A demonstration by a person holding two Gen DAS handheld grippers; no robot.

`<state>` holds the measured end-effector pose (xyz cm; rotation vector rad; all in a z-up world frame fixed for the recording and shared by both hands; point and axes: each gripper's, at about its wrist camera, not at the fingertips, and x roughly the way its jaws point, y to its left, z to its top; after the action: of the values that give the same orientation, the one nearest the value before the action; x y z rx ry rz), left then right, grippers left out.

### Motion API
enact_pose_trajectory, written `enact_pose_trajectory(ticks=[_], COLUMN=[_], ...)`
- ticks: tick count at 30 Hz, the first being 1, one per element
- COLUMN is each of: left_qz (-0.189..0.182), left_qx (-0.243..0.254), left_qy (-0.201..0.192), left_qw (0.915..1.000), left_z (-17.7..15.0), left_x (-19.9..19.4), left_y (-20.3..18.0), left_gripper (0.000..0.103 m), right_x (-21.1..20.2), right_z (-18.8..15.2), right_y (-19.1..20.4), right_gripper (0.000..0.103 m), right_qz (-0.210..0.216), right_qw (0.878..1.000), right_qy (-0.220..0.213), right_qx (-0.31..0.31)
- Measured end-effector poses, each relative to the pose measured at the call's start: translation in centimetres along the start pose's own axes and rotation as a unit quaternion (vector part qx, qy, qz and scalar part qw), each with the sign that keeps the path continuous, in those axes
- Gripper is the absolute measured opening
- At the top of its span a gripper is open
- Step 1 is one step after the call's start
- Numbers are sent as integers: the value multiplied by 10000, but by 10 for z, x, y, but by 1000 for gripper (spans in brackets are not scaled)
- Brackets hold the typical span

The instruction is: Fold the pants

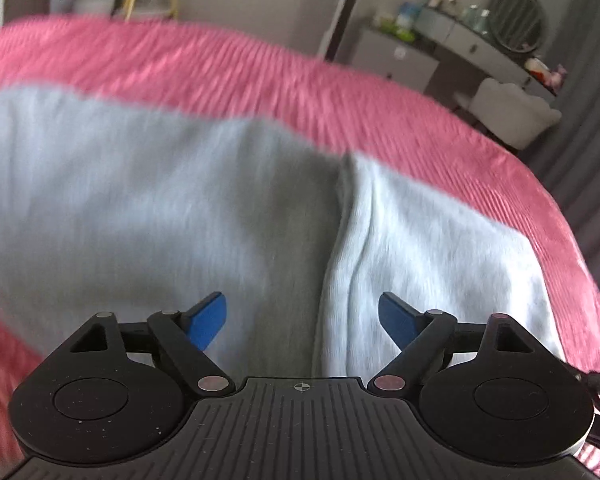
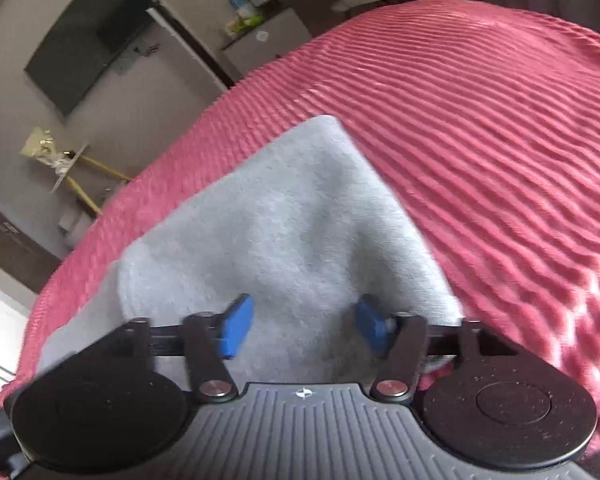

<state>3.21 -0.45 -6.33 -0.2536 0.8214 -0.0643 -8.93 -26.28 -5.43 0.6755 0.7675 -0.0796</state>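
Light grey pants (image 1: pixel 140 184) lie spread on a pink ribbed bedspread (image 1: pixel 260 76). In the left wrist view a vertical fold or seam (image 1: pixel 340 216) runs through them. My left gripper (image 1: pixel 303 318) hovers just above the cloth with its blue fingers wide apart and nothing between them. In the right wrist view the pants (image 2: pixel 292 216) show as a folded stack with a corner pointing away. My right gripper (image 2: pixel 304 330) is open over the near end of that stack, holding nothing.
The bedspread (image 2: pixel 480 128) stretches wide to the right of the pants. Beyond the bed stand a dressing table with a round mirror (image 1: pixel 516 20), a white chair (image 1: pixel 516 112), a wall television (image 2: pixel 88 36) and a yellow-legged stand (image 2: pixel 80 176).
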Motion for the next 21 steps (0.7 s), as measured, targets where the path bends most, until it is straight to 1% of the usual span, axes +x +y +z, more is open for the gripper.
enact_pose_trajectory(ticks=[2, 4, 5, 6, 8, 9, 10, 11, 12, 13, 14, 15, 16, 17, 19, 20, 21], left_qz=[45, -20, -46, 23, 259, 406, 580, 822, 1090, 1419, 1633, 1667, 1613, 1448, 1029, 850, 656], left_qx=[94, -4, -82, -110, 8, 118, 241, 417, 544, 771, 990, 1009, 896, 648, 24, -240, -599], left_qy=[-100, -55, -26, -18, 5, 44, 85, 78, 41, 51, -26, -107, -145, -200, -278, -307, -386], left_qw=[9999, 10000, 10000, 9999, 9997, 9991, 9980, 9957, 9925, 9869, 9816, 9808, 9827, 9871, 9943, 9956, 9953], left_z=[12, 24, 30, 34, 37, 36, 34, 29, 26, 24, 22, 23, 25, 28, 32, 34, 36], left_x=[5, 15, 24, 31, 48, 57, 63, 70, 73, 78, 80, 78, 73, 66, 49, 41, 31], left_y=[-4, -5, -6, -8, -12, -13, -12, -13, -11, -12, -12, -10, -7, 1, 21, 30, 43], left_gripper=[88, 88, 87, 85, 85, 82, 81, 81, 76, 75, 75, 73, 71, 71, 73, 77, 83], right_x=[-2, -7, -6, -7, -3, 0, 1, 3, 2, 5, 7, 9, 12, 15, 17, 18, 18], right_z=[-4, -6, -5, -4, -3, -4, -4, -4, -4, -5, -6, -7, -8, -9, -9, -10, -9], right_y=[1, 1, 1, 2, 3, 4, 6, 9, 10, 14, 18, 22, 26, 28, 32, 34, 34], right_gripper=[69, 73, 78, 83, 87, 91, 93, 97, 98, 98, 98, 98, 98, 98, 98, 98, 98], right_qz=[3, 39, 87, 146, 269, 280, 303, 315, 315, 231, 159, 83, 8, -65, -148, -169, -170], right_qw=[10000, 9999, 9999, 9999, 9996, 9996, 9994, 9991, 9987, 9982, 9975, 9965, 9957, 9951, 9940, 9935, 9933], right_qy=[-50, -83, -80, -71, -74, -71, -47, -19, 2, 16, 21, 12, 0, -9, -15, -13, -15], right_qx=[-63, -88, -57, -26, -23, -70, -177, -295, -397, -550, -687, -829, -926, -990, -1087, -1128, -1145])
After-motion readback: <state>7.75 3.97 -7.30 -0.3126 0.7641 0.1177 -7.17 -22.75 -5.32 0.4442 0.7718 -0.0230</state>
